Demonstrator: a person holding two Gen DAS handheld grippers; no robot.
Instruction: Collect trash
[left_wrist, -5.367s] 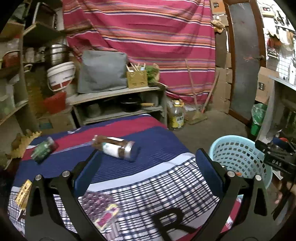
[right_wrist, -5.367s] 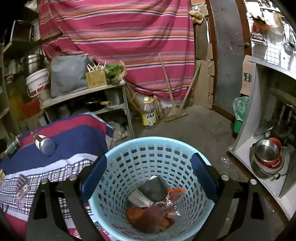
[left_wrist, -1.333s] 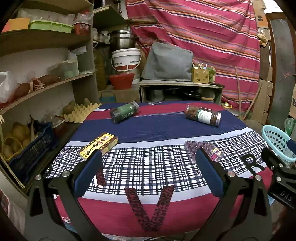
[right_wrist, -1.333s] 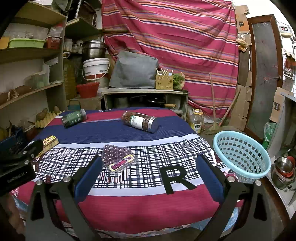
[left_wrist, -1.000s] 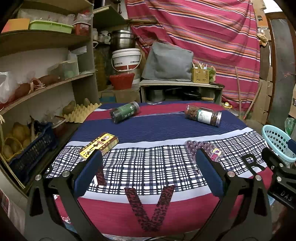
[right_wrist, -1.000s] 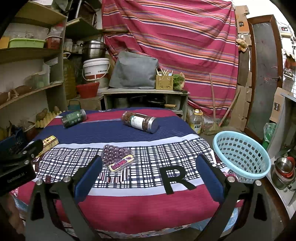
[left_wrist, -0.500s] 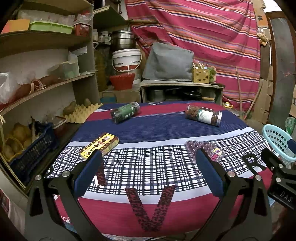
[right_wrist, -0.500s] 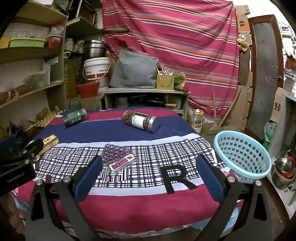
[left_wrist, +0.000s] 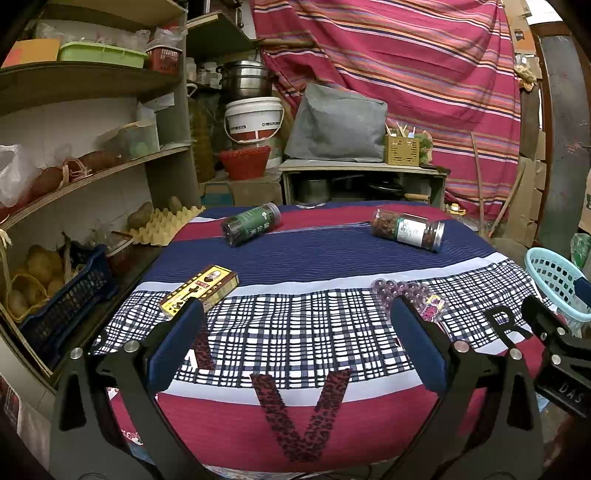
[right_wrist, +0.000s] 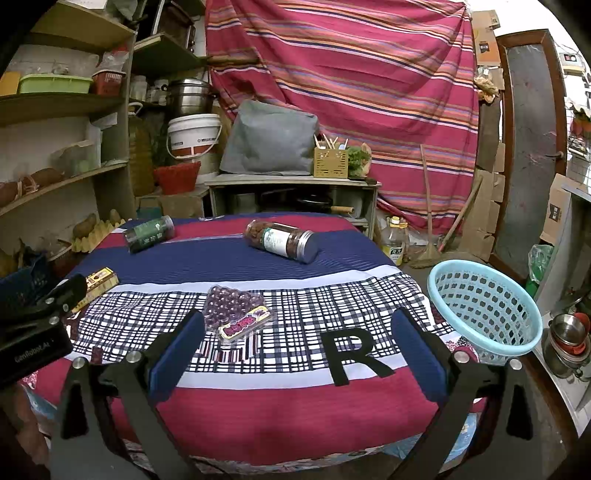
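On the cloth-covered table (left_wrist: 314, 258) lie a green-label jar (left_wrist: 251, 223), a clear jar with a white label (left_wrist: 406, 229), a yellow box (left_wrist: 201, 290) and a purple blister pack (left_wrist: 410, 295). The same jar (right_wrist: 282, 240), green jar (right_wrist: 149, 233), yellow box (right_wrist: 96, 282) and blister pack (right_wrist: 236, 312) show in the right wrist view. A light blue basket (right_wrist: 484, 306) stands off the table's right edge. My left gripper (left_wrist: 295, 347) and right gripper (right_wrist: 291, 347) are both open and empty, held back at the table's near edge.
Shelves (left_wrist: 92, 162) with produce and a blue crate (left_wrist: 62, 299) stand on the left. A low shelf (right_wrist: 291, 192) with a grey bag and a bucket is behind the table. Metal bowls (right_wrist: 569, 332) sit at the right by the basket.
Since 5.4 s ago both grippers have pulled back from the basket and jar to the table's near edge. Over the last second nothing has visibly moved.
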